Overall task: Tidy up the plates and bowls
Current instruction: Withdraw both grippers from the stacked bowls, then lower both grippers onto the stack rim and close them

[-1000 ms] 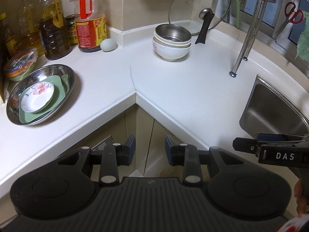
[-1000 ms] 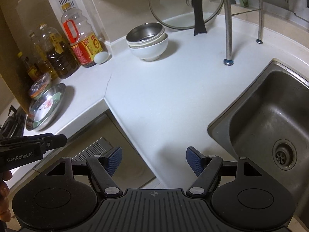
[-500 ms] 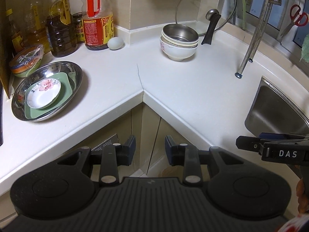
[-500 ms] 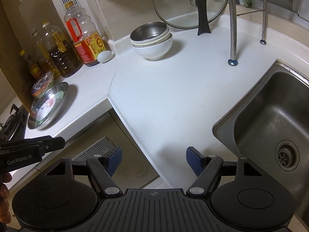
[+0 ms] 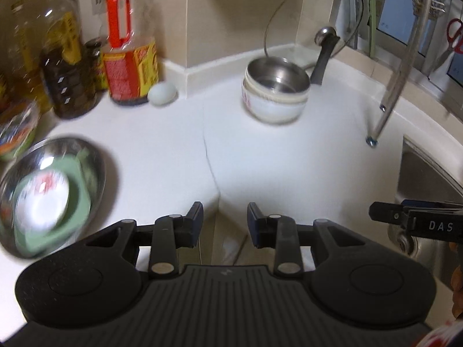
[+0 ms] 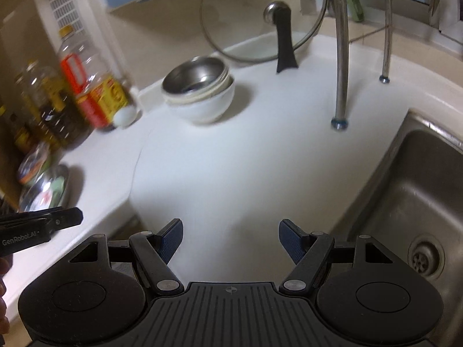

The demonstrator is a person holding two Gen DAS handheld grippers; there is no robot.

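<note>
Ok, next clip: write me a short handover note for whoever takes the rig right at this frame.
Left gripper: open narrowly, empty, over the counter's front edge.
Right gripper: open wide, empty, over the white counter.
Bowl stack: steel bowl nested in white bowls, at the back by the leaning glass lid.
Plate stack: small floral dish on a green plate in a steel dish, far left.
Sink: on the right, nothing visible in it.
Done: both stacks already nested. Left: any further sorting; nothing gripped yet.
</note>
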